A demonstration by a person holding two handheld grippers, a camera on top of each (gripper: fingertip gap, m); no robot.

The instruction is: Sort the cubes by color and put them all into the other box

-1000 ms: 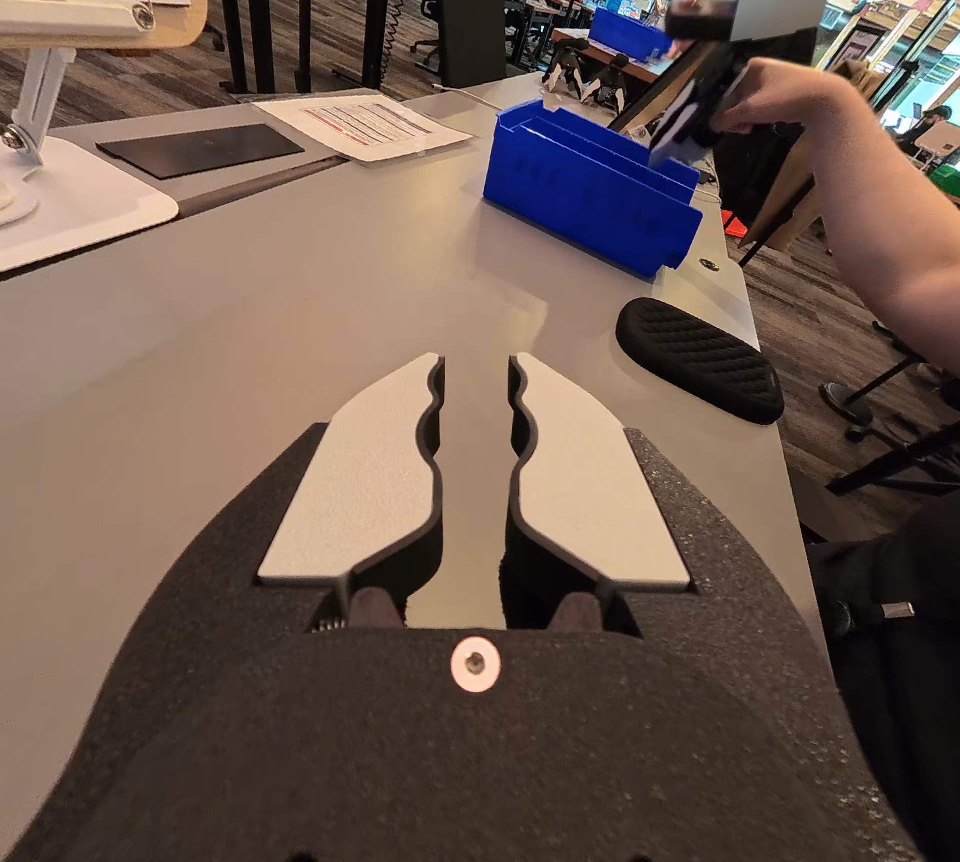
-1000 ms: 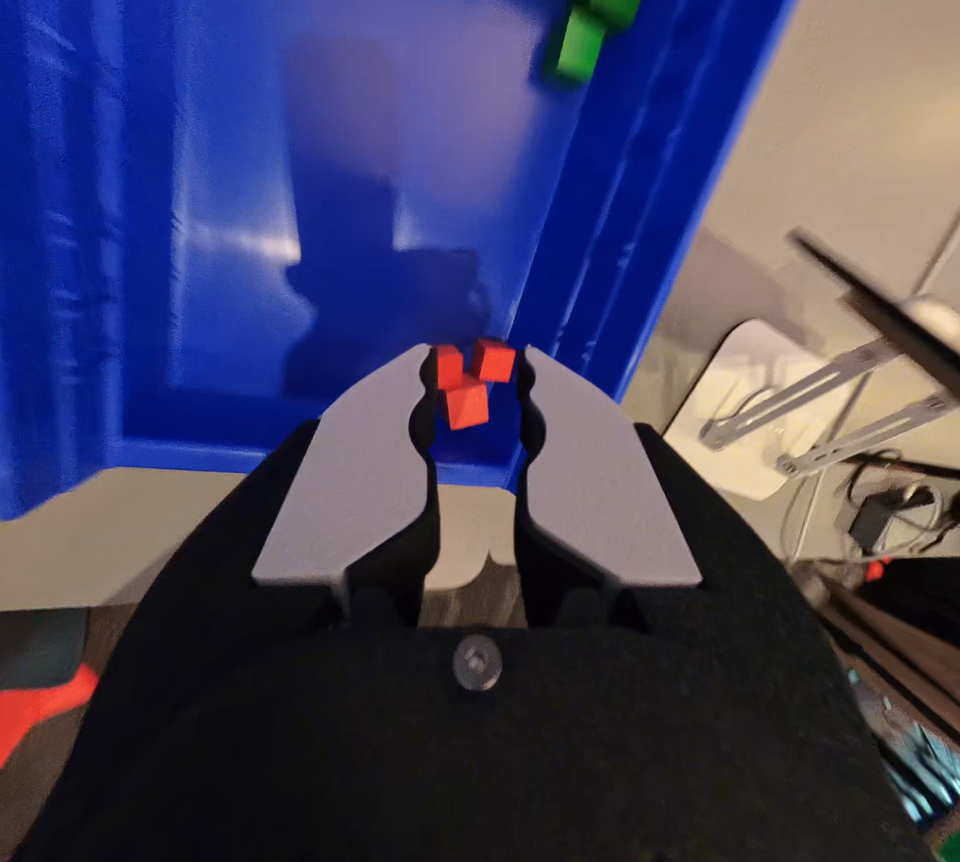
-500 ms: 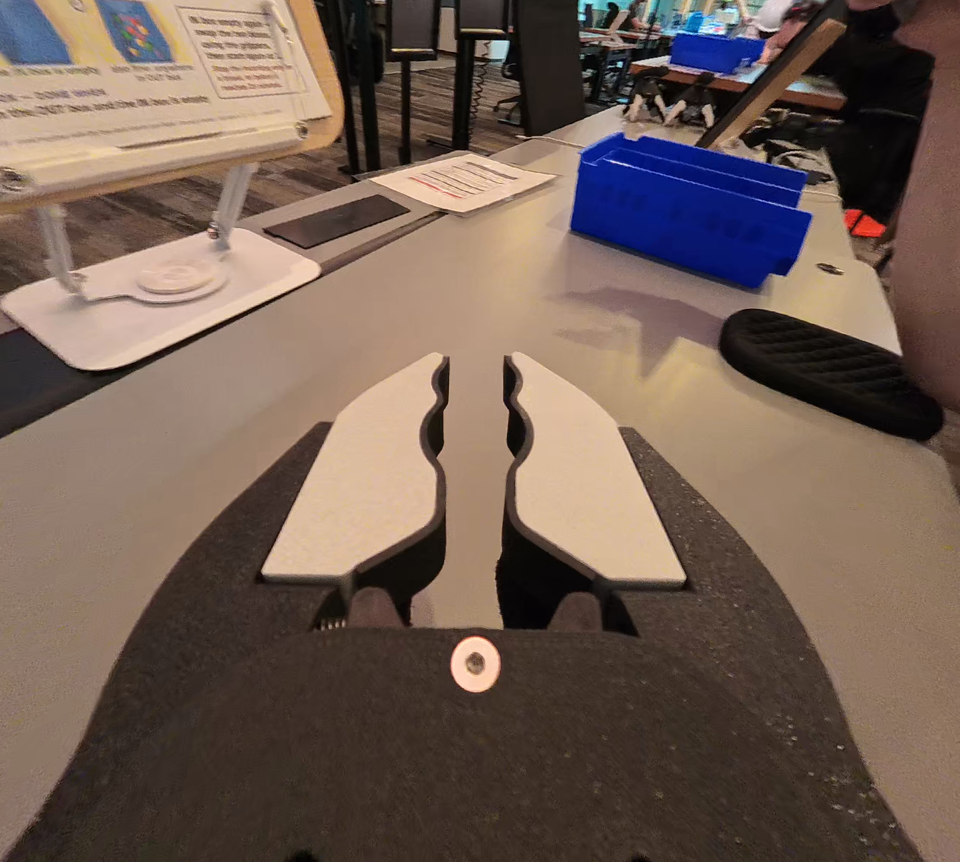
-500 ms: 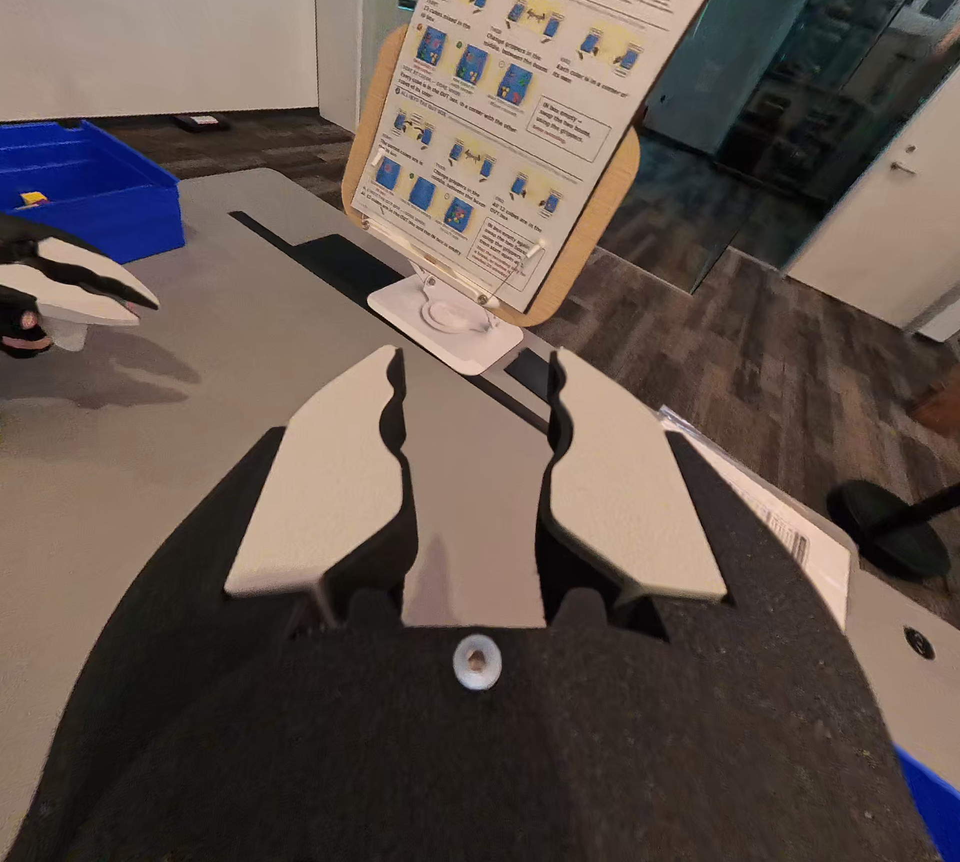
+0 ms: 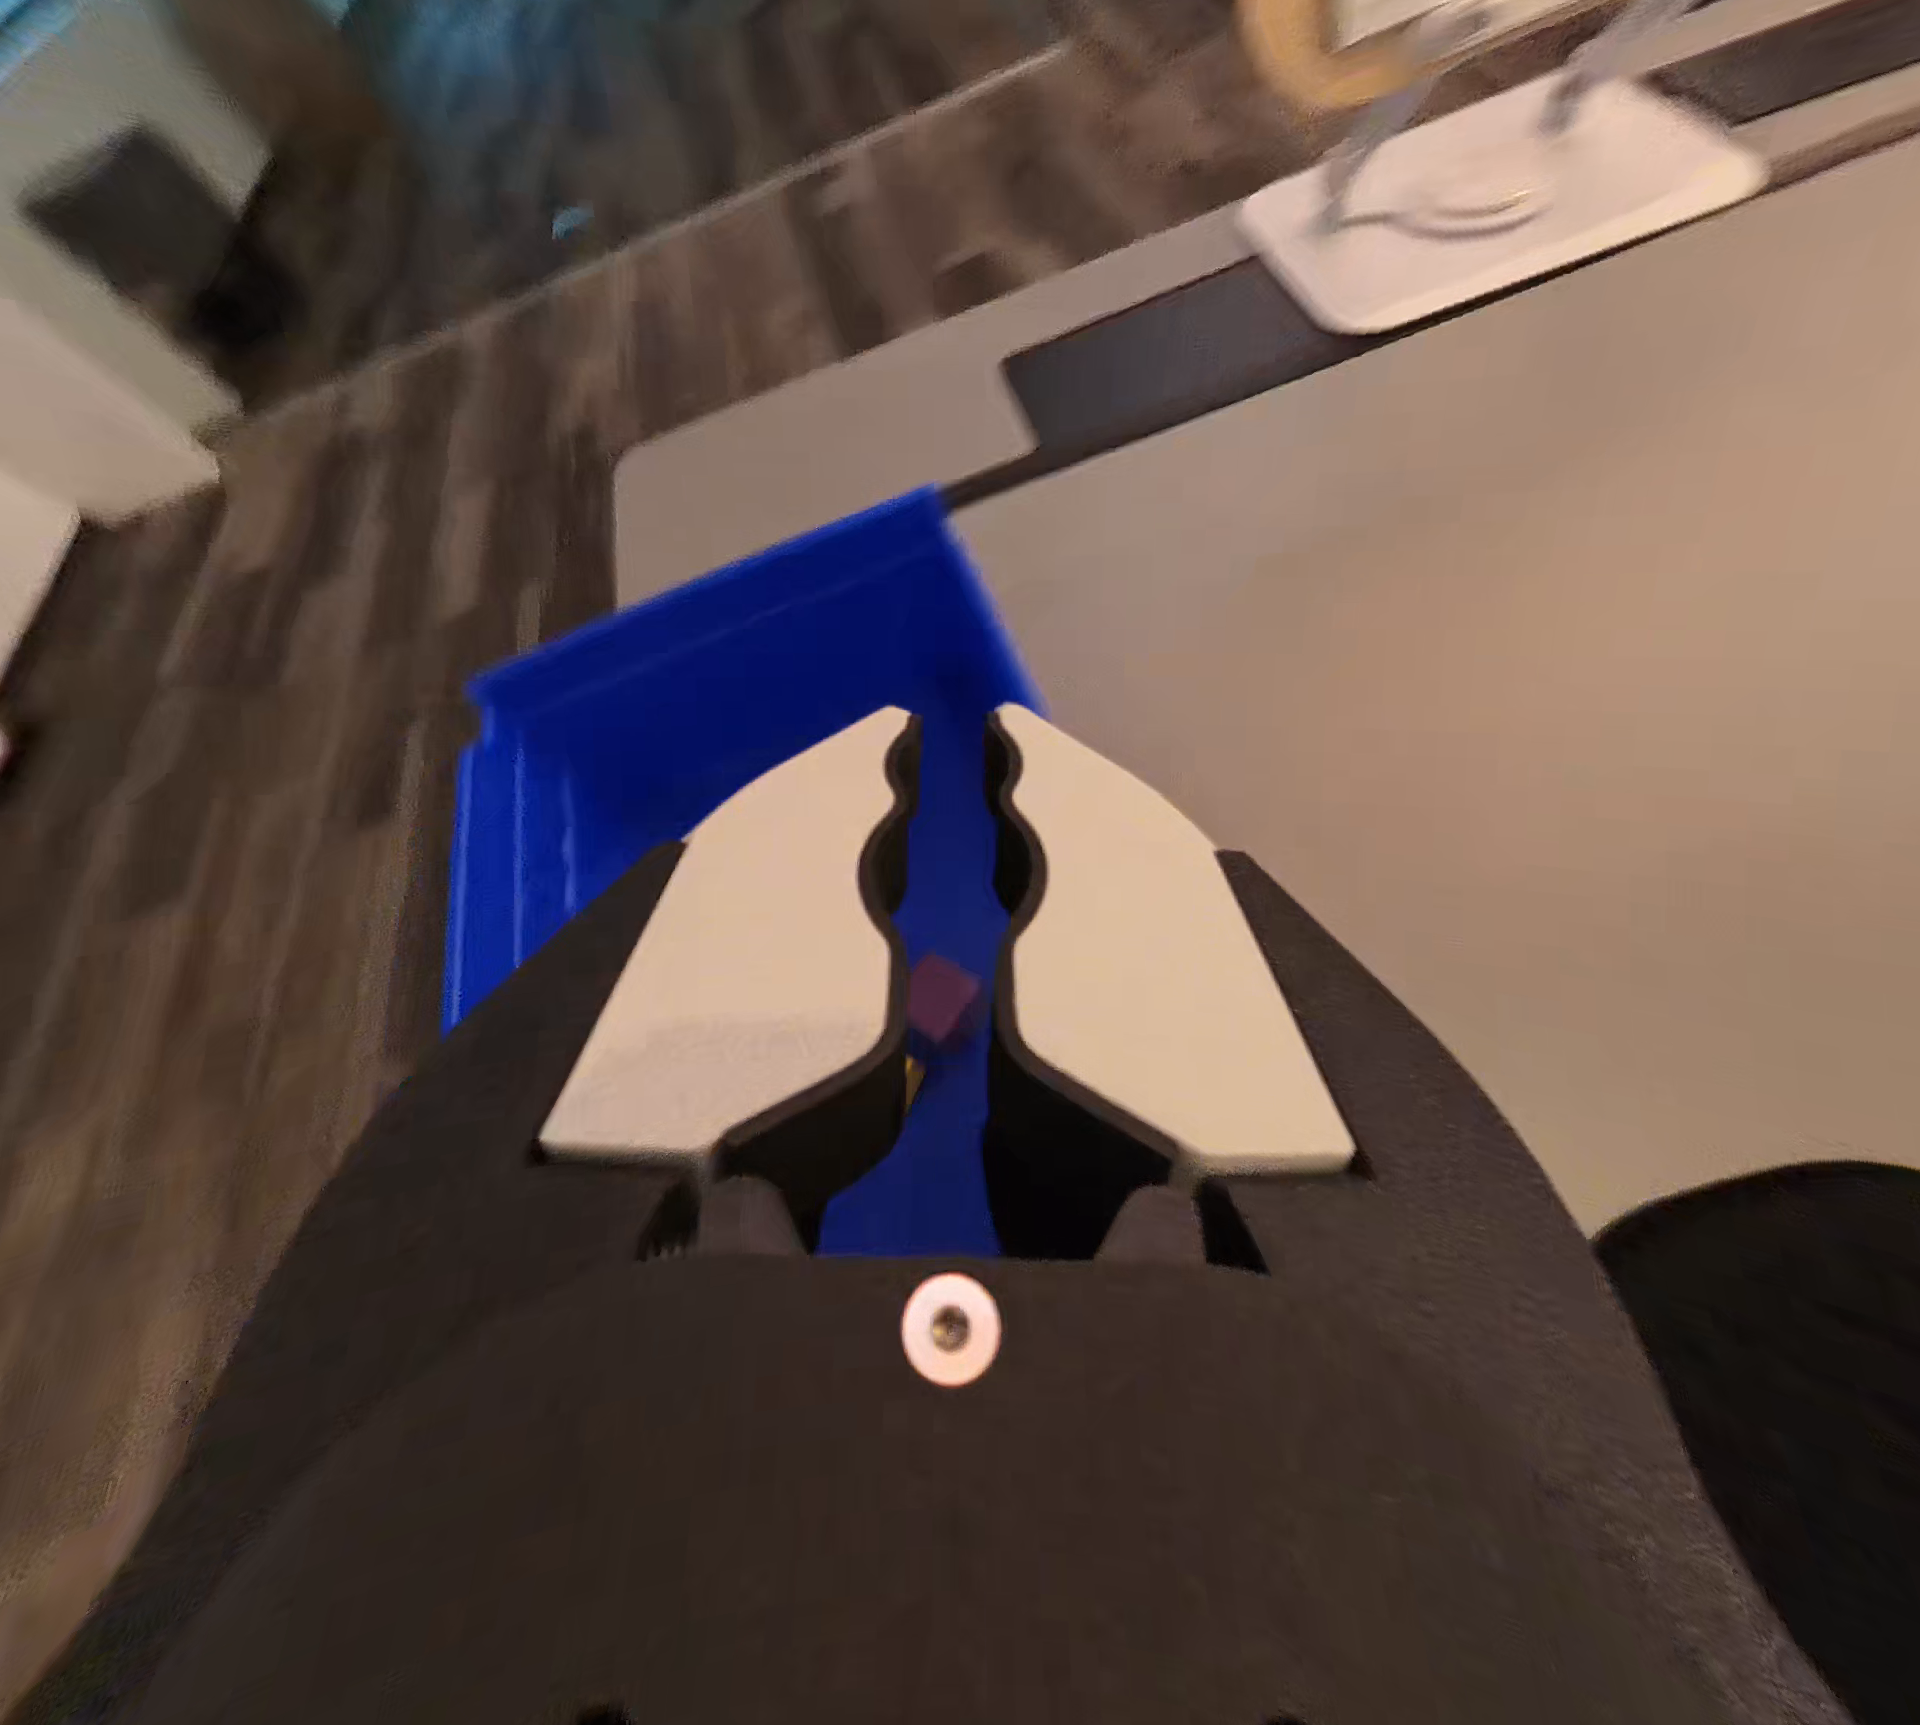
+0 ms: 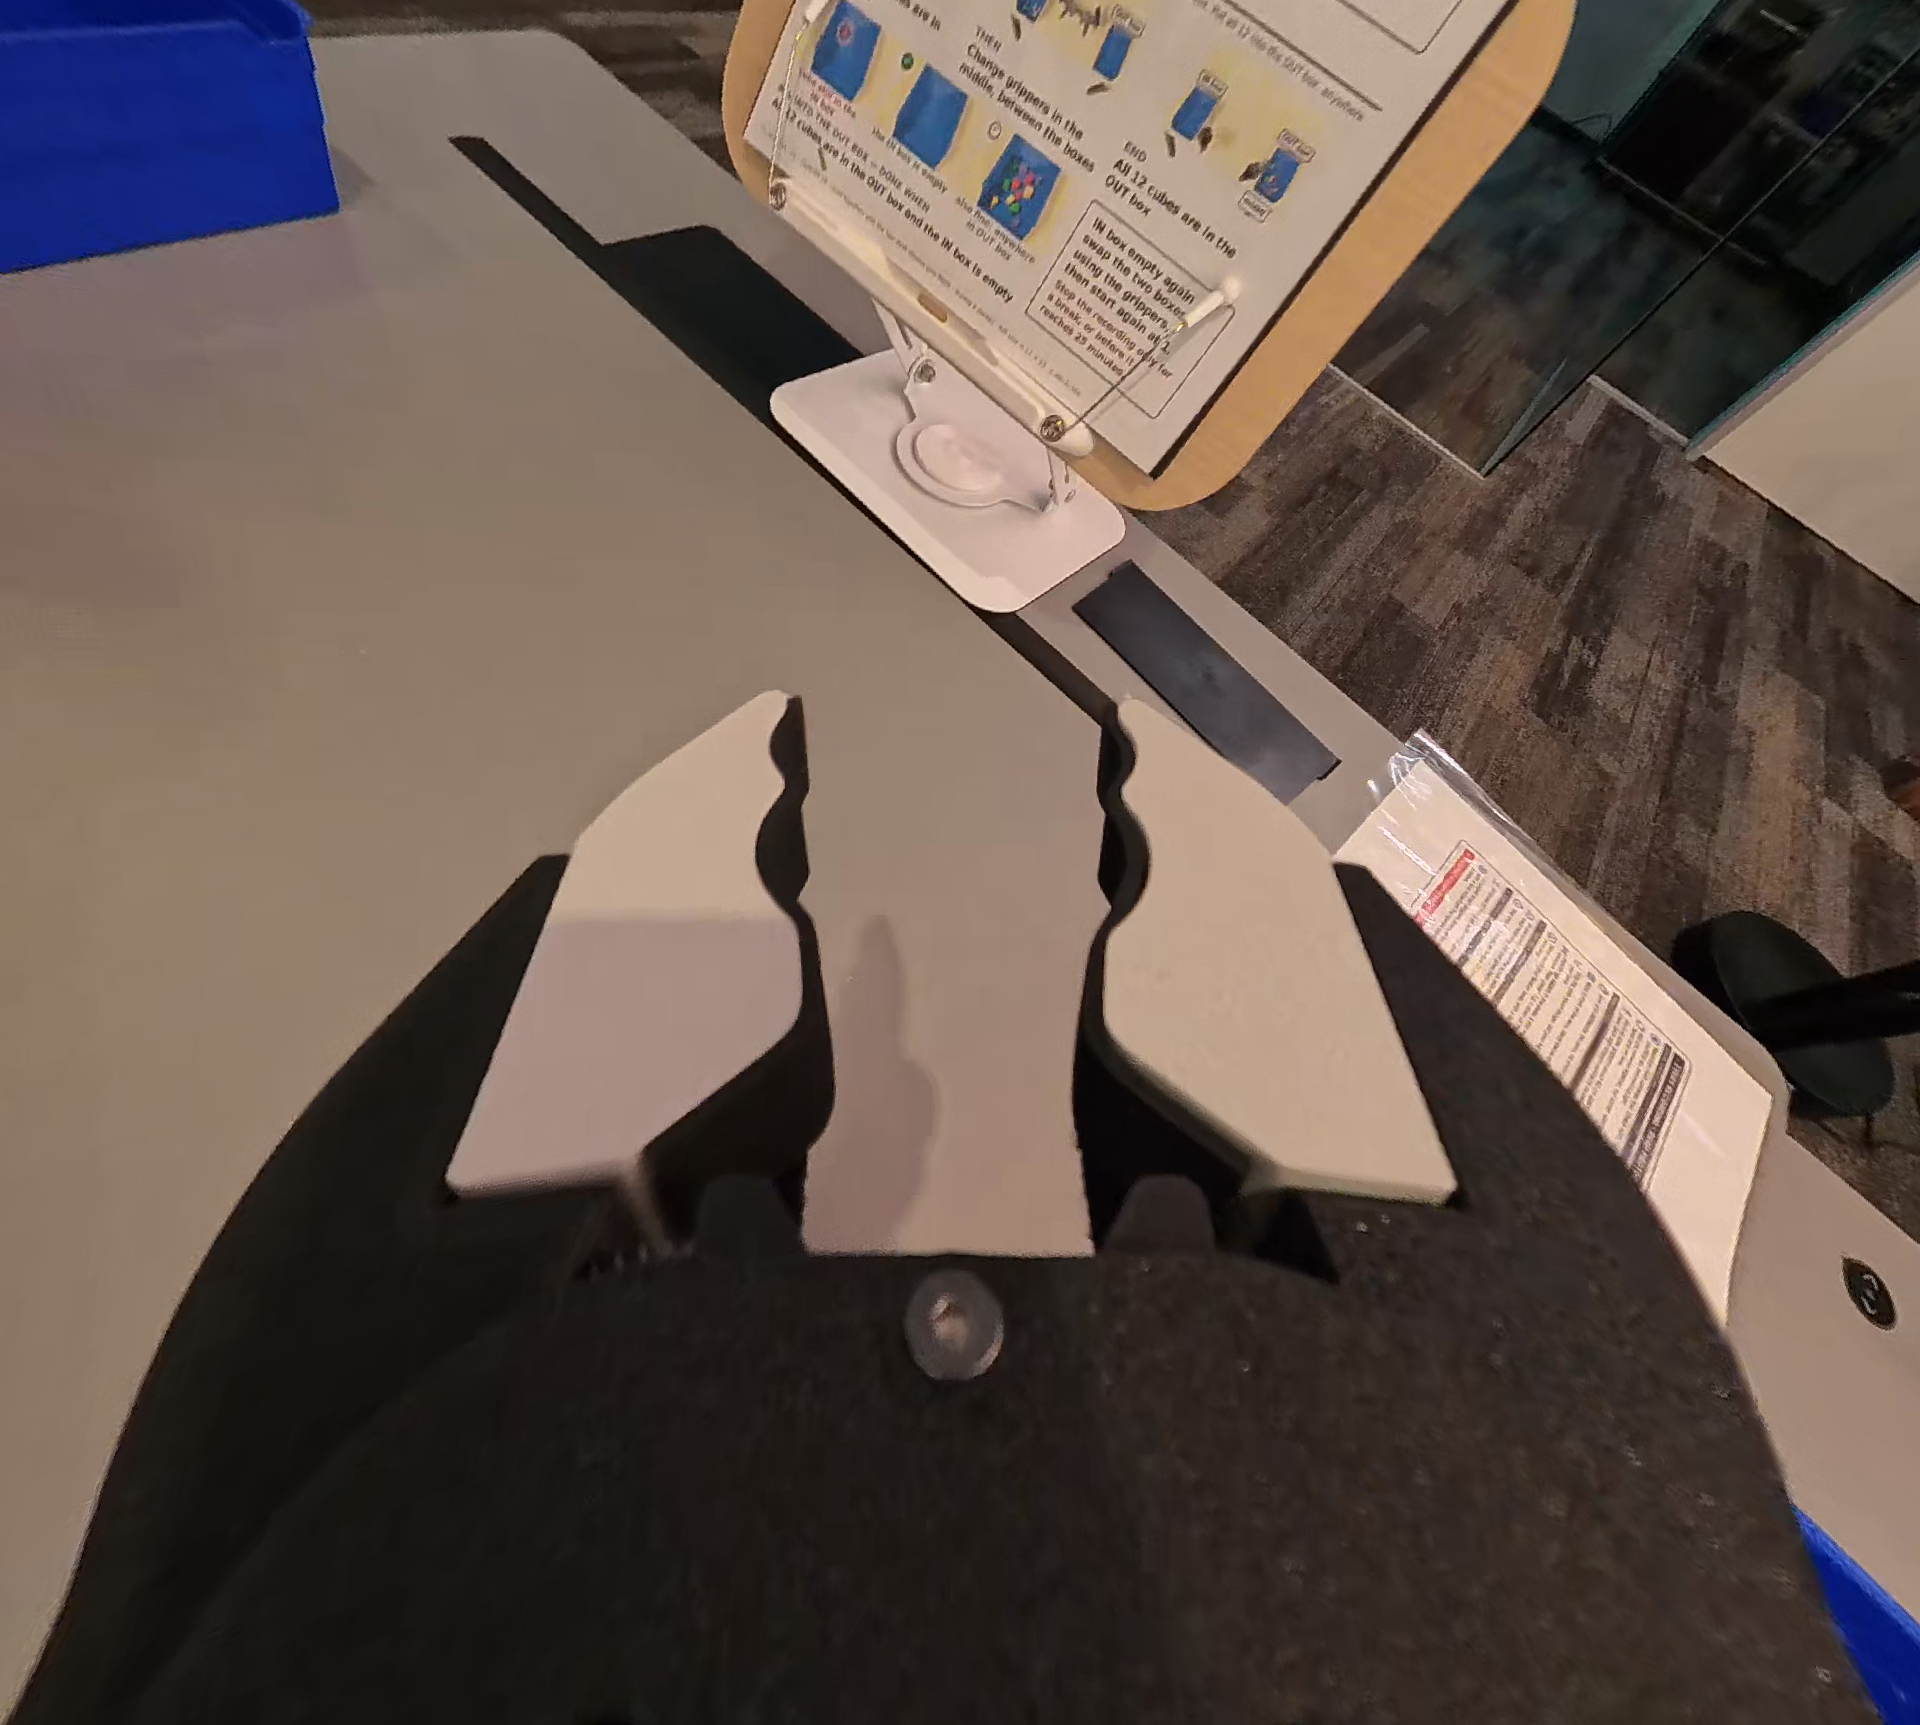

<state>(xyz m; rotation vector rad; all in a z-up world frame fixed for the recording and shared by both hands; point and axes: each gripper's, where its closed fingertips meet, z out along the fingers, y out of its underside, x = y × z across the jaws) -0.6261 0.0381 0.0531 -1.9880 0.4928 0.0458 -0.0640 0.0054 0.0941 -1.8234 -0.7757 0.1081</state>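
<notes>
- An instruction board (image 6: 1143, 117) on its white stand (image 6: 956, 480) occupies the desk's (image 6: 364, 584) far edge beyond our right gripper (image 6: 951, 719), jaws spread, empty.
- Our left gripper (image 5: 951, 725), narrowly parted, holds nothing over the blue box (image 5: 727, 699) at the desk's corner; a blurred purple cube (image 5: 940, 998) lies inside.

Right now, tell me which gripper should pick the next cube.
Left, probably. The left gripper is above the blue box, with a purple cube visible between its open fingers. The right gripper is open over bare table, no cube before it.
</notes>
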